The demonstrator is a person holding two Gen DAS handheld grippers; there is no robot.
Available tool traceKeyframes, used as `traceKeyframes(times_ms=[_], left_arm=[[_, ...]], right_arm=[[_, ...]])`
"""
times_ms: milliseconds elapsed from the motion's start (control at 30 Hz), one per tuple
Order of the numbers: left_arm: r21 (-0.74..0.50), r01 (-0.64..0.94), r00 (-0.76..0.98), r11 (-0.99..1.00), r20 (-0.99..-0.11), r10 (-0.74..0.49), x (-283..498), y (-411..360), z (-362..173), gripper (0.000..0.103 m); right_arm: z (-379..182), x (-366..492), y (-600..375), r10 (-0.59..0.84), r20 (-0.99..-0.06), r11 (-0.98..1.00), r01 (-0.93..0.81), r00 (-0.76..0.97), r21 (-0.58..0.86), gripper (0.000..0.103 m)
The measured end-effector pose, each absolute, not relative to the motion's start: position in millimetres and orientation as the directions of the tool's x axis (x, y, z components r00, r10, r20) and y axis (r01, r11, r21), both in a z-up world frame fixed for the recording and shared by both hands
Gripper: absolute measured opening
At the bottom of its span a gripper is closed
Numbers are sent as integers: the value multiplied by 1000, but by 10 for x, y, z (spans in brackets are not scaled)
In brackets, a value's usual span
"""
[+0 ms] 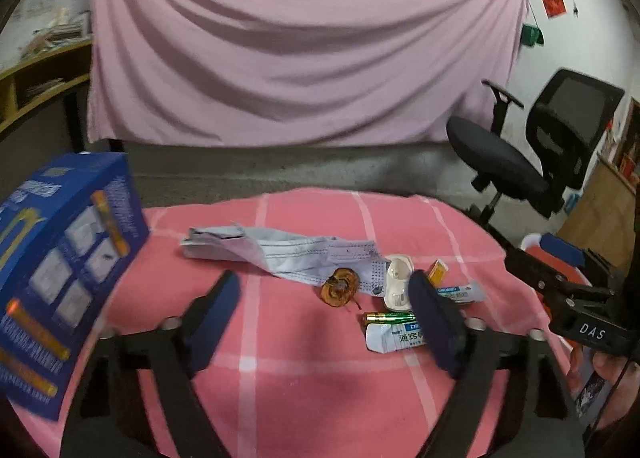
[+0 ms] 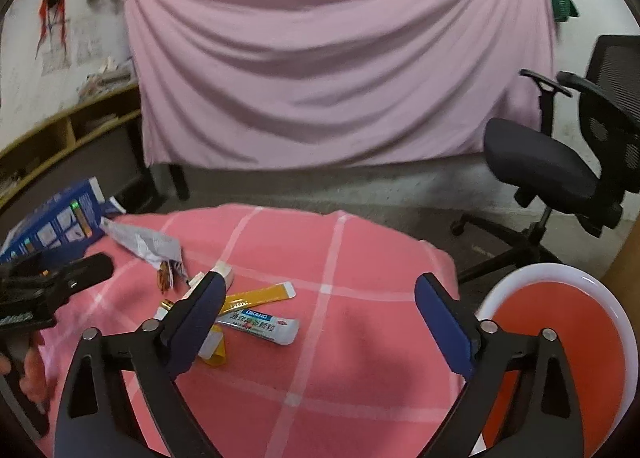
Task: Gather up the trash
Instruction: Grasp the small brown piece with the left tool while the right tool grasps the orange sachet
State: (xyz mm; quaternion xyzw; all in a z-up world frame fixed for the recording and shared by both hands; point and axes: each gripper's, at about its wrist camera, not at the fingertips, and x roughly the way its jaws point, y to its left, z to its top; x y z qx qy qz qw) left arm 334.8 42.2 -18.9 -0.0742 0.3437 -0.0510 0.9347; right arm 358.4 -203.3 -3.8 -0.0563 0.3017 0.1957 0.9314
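Trash lies on a pink checked cloth (image 1: 280, 362): a grey face mask (image 1: 280, 254), a brown round scrap (image 1: 339, 289), a white plastic piece (image 1: 396, 282), a green battery (image 1: 390, 317), a white medicine box (image 1: 394, 339) and sachets (image 1: 460, 293). My left gripper (image 1: 323, 279) hovers open just short of the brown scrap, gripping nothing. My right gripper (image 2: 320, 282) is open over bare cloth; a yellow sachet (image 2: 260, 296) and a white sachet (image 2: 260, 325) lie by its left finger (image 2: 200, 310). The mask (image 2: 148, 242) and the brown scrap (image 2: 165, 278) lie further left.
A blue carton (image 1: 60, 266) stands at the cloth's left edge. A red bin with a white rim (image 2: 560, 338) sits low on the right. A black office chair (image 2: 560, 162) stands beyond it. A pink sheet (image 1: 300, 50) hangs behind. A hand (image 2: 32, 374) holds the left gripper.
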Motion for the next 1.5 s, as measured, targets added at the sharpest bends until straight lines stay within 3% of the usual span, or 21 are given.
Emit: traceKeyframes(times_ms=[300, 467, 567, 900, 1500], left_arm=[[-263, 98, 646, 960, -717, -262, 3681, 467, -300, 45], [-300, 108, 587, 948, -750, -305, 3846, 481, -350, 19], [-309, 111, 591, 945, -744, -313, 3843, 499, -322, 13], [-353, 62, 598, 933, -736, -318, 3781, 626, -335, 4], [-367, 49, 599, 929, -733, -321, 3771, 688, -331, 3]], right_arm=[[-206, 3960, -1851, 377, -675, 876, -480, 635, 38, 78], [-255, 3994, -1872, 397, -699, 868, -492, 595, 74, 77], [-272, 4015, -1874, 409, -707, 864, -494, 577, 97, 77], [-381, 4034, -1761, 455, -760, 815, -560, 464, 147, 77], [-483, 4107, -1456, 412, -815, 777, -624, 408, 81, 81]])
